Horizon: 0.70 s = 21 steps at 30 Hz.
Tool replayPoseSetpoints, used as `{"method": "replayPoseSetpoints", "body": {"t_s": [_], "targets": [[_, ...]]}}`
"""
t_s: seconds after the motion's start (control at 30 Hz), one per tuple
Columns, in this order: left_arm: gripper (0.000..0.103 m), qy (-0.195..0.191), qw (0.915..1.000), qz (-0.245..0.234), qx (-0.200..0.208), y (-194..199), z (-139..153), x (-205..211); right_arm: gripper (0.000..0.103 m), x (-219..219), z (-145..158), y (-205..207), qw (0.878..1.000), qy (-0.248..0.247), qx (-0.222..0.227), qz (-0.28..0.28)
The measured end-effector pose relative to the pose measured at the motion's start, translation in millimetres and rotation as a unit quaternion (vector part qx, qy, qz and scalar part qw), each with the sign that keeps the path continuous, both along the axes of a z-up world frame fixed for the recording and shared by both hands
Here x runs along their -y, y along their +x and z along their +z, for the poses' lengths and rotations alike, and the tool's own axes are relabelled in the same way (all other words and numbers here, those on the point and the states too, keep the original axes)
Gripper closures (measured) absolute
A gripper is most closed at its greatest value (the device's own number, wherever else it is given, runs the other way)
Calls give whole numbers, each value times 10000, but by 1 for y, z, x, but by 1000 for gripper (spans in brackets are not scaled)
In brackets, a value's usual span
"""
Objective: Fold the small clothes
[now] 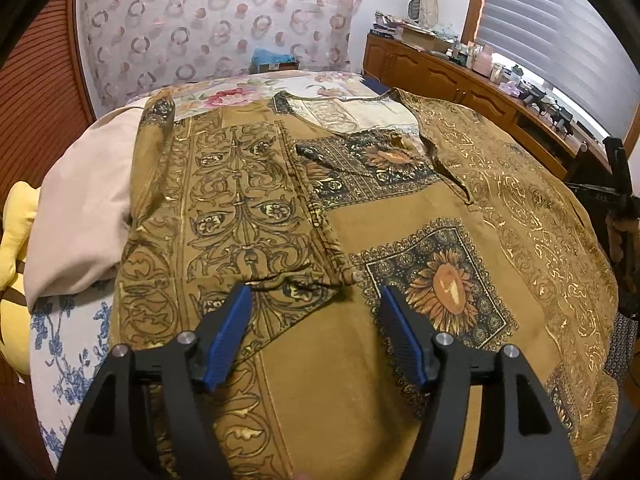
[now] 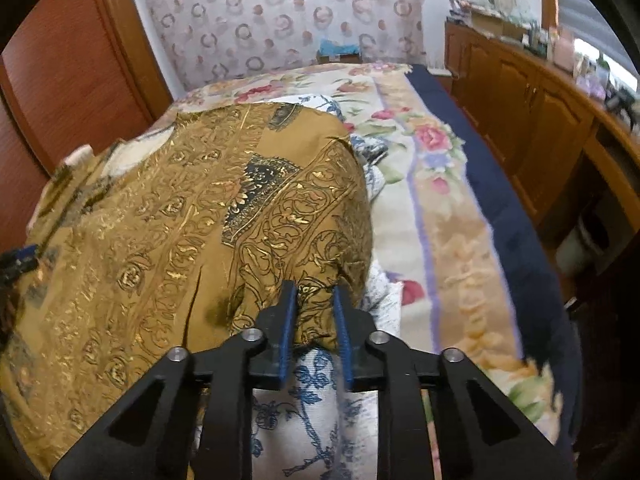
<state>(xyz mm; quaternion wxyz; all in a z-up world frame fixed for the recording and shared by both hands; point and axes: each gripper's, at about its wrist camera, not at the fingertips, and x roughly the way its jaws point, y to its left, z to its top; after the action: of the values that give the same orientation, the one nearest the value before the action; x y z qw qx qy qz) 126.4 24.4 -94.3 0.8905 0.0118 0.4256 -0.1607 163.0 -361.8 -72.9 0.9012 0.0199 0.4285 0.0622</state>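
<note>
No writing is readable. The mustard patterned garment (image 1: 400, 208) lies spread on the bed (image 2: 452, 208), its near hem cut off. Left hand-held gripper (image 1: 316, 300) stands apart above it; right hand-held gripper (image 2: 314, 300) is clamped on its sleeve edge.

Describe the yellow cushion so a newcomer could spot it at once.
Start at the bed with its blue-flowered sheet, where the ochre patterned garment lies spread. Beside the garment sits a beige pillow; the yellow cushion is past it, at the bed's edge. It alone is plain bright yellow.

left gripper (image 1: 316, 300) open, right gripper (image 2: 316, 300) clamped
</note>
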Motion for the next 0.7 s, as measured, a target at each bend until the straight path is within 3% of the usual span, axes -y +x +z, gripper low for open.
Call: {"method": "replayPoseSetpoints", "body": {"t_s": [0.27,0.43,0.7], "targets": [[37,-26,10000,12,12,0,0,-1,101,-23,32,-4,9972,-290,617,298],[37,-165,9995,268,82,0,7,-9,101,-57,52,-1,9926,-345,932,691],[37,-155,9976,330,588,-6,42,-4,101,-118,36,7,9880,-251,712,1349]]}}
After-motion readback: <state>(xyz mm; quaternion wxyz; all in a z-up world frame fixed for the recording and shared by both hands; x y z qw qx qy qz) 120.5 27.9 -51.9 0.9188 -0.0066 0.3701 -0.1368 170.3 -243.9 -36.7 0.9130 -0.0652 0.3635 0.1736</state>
